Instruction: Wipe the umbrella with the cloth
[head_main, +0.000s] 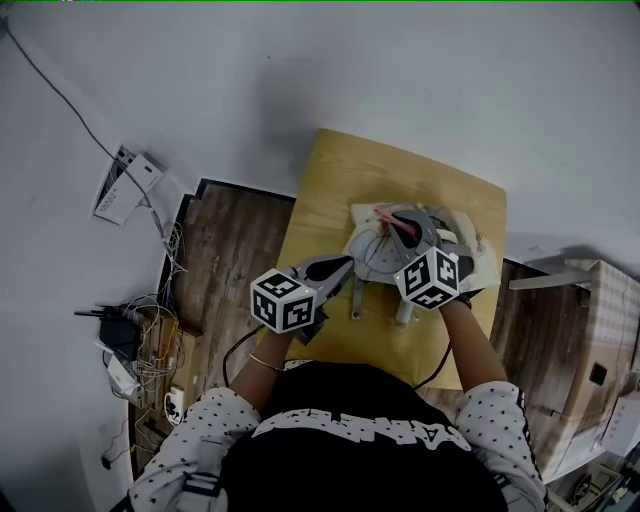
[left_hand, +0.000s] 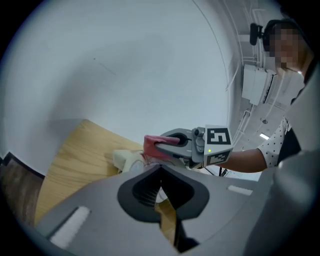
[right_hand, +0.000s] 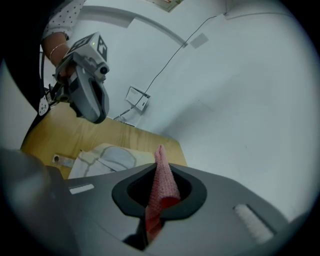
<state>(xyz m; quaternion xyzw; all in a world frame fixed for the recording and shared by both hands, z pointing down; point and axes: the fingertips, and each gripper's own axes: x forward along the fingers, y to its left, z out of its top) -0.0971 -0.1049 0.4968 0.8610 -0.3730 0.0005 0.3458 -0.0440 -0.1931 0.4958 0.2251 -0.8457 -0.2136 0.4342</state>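
Note:
A folded grey and cream umbrella (head_main: 385, 255) lies on the wooden table (head_main: 330, 190). My right gripper (head_main: 400, 222) is over it, shut on a red cloth (head_main: 388, 213). In the right gripper view the red cloth (right_hand: 162, 187) stands up between the jaws, and the umbrella (right_hand: 107, 160) lies beyond to the left. My left gripper (head_main: 348, 263) is at the umbrella's left side, shut with nothing between its jaws. The left gripper view shows the umbrella (left_hand: 127, 159) ahead and the right gripper's cloth (left_hand: 154, 146) above it.
A tangle of cables and a power strip (head_main: 130, 345) lies on the wooden floor to the left. A white box (head_main: 125, 185) is fixed to the wall. A cardboard box (head_main: 600, 330) stands at the right. The table's far edge meets the white wall.

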